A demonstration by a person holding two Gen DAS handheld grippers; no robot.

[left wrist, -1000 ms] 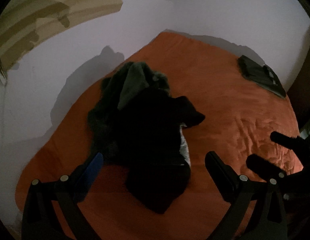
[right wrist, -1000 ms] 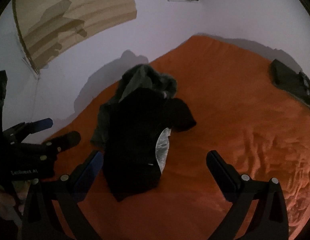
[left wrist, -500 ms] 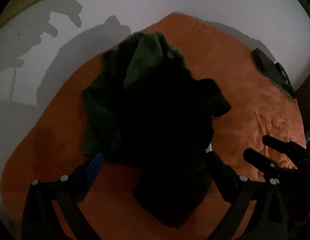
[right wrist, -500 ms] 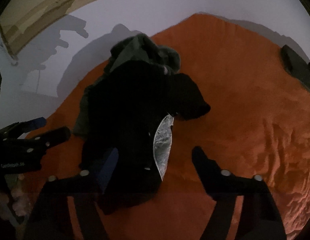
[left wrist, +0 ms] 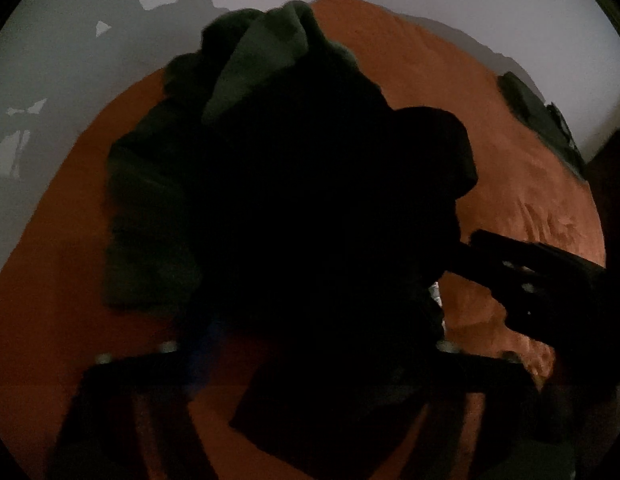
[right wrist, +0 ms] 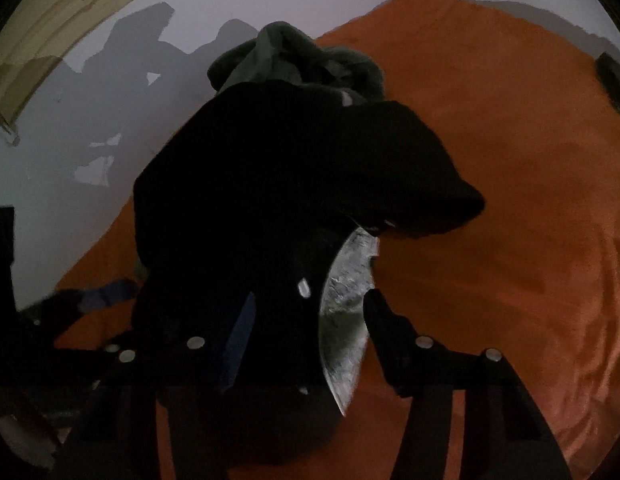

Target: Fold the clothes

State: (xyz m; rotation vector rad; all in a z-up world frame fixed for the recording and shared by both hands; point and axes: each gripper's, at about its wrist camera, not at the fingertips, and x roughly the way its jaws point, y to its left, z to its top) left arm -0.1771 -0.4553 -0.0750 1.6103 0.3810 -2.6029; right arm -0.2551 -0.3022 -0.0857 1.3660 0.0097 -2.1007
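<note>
Orange bedspread (right wrist: pixel 510 160) under black garment (right wrist: pixel 270 180); folded dark clothing (left wrist: pixel 538 120) lies well apart.

Bare orange bed (right wrist: pixel 510 160) lies open to the right of the dark clothes heap (right wrist: pixel 270 184), while a folded dark garment (left wrist: pixel 538 120) blocks the far right edge.

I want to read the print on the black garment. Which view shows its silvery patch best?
The right wrist view: the silvery patch shows as a broad crescent on the black garment, between the right hand-held gripper's fingers. The left wrist view shows only a pale sliver at the garment's edge.
</note>
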